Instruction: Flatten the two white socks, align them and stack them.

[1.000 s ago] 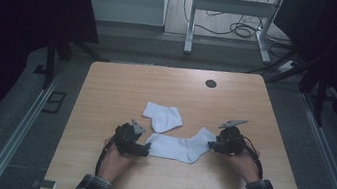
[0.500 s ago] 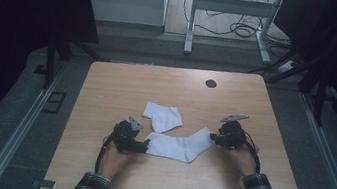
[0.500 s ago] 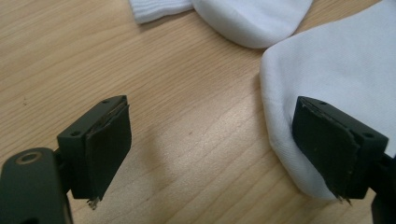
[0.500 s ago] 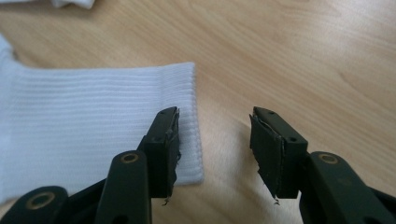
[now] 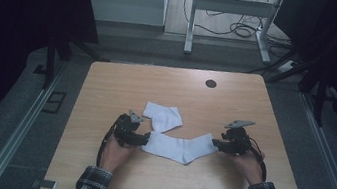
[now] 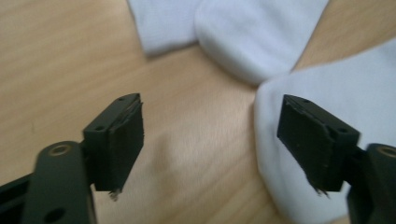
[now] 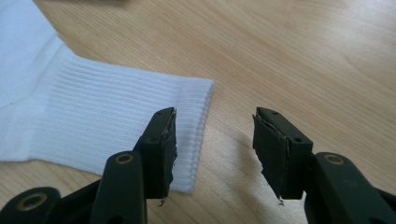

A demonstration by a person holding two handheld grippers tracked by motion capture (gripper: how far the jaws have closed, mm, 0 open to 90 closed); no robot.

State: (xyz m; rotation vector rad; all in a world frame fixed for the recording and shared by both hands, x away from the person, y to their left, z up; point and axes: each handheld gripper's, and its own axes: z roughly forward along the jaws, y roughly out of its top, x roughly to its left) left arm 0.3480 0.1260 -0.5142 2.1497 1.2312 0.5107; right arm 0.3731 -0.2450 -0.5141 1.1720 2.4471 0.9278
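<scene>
1. Two white socks lie on the table (image 5: 106, 90), and a gripper stands at each end of the near one.
2. That flat sock (image 5: 180, 147) stretches across the high view between the grippers, toe toward the left gripper (image 5: 137, 138), ribbed cuff toward the right gripper (image 5: 217, 143).
3. Beyond it lies the folded sock (image 5: 163, 117), its rounded end just next to the flat sock's toe (whether they touch I cannot tell).
4. Left gripper view: the jaws stand open and have just been closing a little. The toe (image 6: 322, 98) lies under the right-hand jaw and edges slightly into the gap; the middle of the gap and the ground under the left-hand jaw are bare wood. Neither pad presses on cloth.
5. Ahead of these jaws, at the top of that view, sits the folded sock (image 6: 243, 32), well clear of both pads.
6. Right gripper view: the jaws are open, about half wide, and have just been opening slightly. The cuff (image 7: 140, 126) lies under the left-hand jaw, its hem reaching a short way into the gap; the right-hand jaw stands over bare wood, apart from the cloth.
7. Nothing is clamped at either end; the flat sock rests flat on the table, and each hand holds its gripper low over the wood.
</scene>
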